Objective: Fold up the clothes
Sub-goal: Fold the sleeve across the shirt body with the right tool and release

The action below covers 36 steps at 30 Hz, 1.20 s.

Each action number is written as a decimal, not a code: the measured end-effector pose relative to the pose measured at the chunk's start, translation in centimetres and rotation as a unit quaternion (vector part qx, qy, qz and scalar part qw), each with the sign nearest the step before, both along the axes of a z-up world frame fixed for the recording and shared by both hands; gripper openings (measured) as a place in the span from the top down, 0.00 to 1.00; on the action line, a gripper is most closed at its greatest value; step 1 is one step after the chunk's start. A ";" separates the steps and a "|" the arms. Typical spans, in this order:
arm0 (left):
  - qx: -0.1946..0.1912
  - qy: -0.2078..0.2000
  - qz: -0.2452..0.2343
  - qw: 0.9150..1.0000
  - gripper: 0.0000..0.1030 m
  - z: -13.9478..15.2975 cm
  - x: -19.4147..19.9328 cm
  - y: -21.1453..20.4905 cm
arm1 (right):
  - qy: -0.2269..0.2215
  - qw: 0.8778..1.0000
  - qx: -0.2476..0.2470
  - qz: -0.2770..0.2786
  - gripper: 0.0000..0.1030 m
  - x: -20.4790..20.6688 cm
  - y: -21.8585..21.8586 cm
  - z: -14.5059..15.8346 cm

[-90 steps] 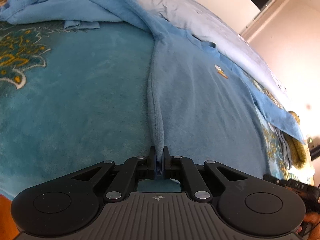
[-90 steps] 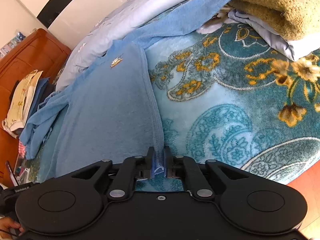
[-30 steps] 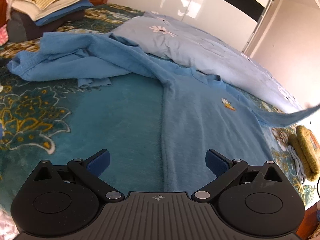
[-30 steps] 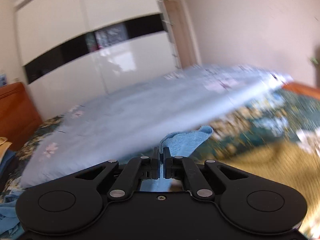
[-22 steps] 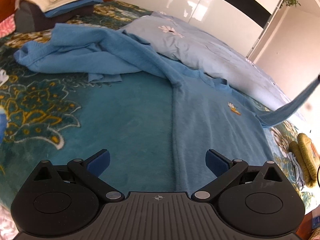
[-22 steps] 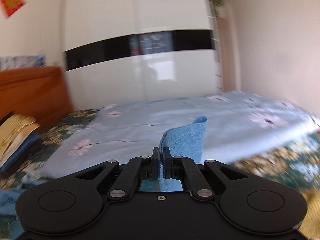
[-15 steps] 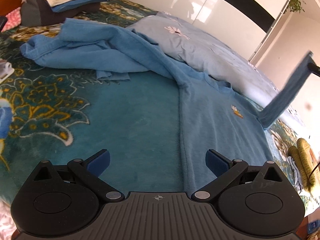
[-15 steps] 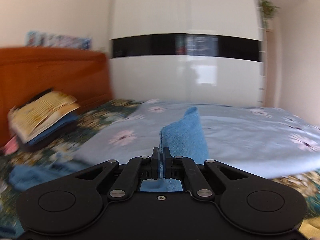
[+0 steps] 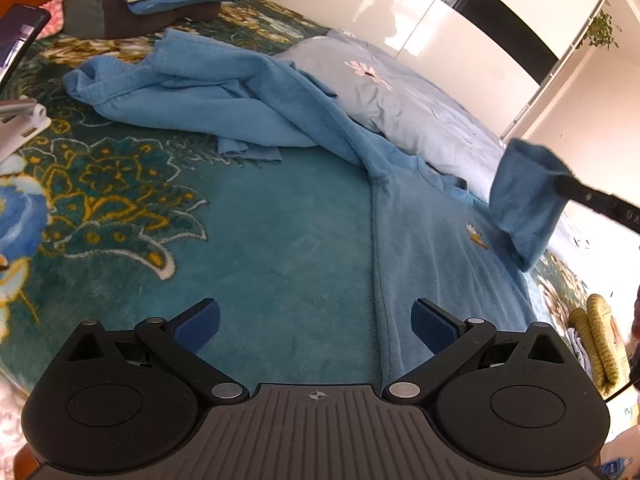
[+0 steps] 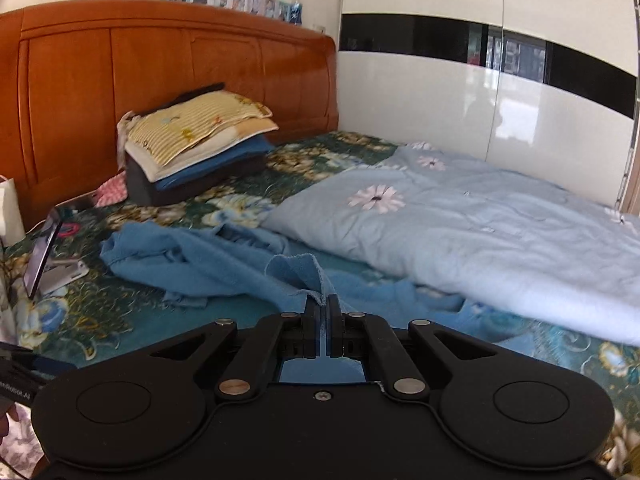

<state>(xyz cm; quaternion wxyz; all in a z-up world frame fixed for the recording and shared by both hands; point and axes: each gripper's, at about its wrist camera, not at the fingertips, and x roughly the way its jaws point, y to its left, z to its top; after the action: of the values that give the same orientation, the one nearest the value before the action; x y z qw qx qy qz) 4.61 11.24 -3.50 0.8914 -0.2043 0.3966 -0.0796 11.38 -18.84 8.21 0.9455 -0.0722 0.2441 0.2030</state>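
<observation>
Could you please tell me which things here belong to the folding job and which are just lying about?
Job:
- blue top, spread on the bed
- its sleeve, pinched in the right tongs
- left tongs, open over the top's hem

Lying about:
- quilt
- pillow stack
- phone on a stand
- yellow knit

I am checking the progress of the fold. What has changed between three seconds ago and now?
The left claw let go of the blue top at its hem and now stands open above it. The right claw also left the hem and is now shut on the sleeve, lifting it over the top's body. The top's body and the other sleeve stayed flat on the bed.
</observation>
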 end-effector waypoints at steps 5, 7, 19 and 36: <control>-0.005 0.000 0.002 1.000 0.00 0.0 -0.2 0.3 | 0.022 1.000 0.000 0.014 0.96 -0.6 1.1 -1.7; -0.007 0.001 0.002 1.000 0.00 0.0 -0.3 0.4 | 0.030 0.999 -0.006 0.020 0.96 -0.9 1.6 -2.4; -0.010 0.004 0.002 1.000 0.00 -0.2 -0.4 0.5 | 0.101 0.993 -0.028 0.051 0.96 -2.1 3.1 -7.4; 0.004 -0.019 -0.039 0.999 0.00 1.1 0.9 -3.1 | 0.180 0.979 -0.044 0.089 0.94 -5.3 2.6 -12.0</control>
<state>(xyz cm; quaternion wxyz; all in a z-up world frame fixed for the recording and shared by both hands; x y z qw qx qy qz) 5.51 8.17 -2.38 0.8959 -0.1837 0.3873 -0.1170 6.03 -16.21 -3.76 0.8604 -0.0973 0.4112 0.2849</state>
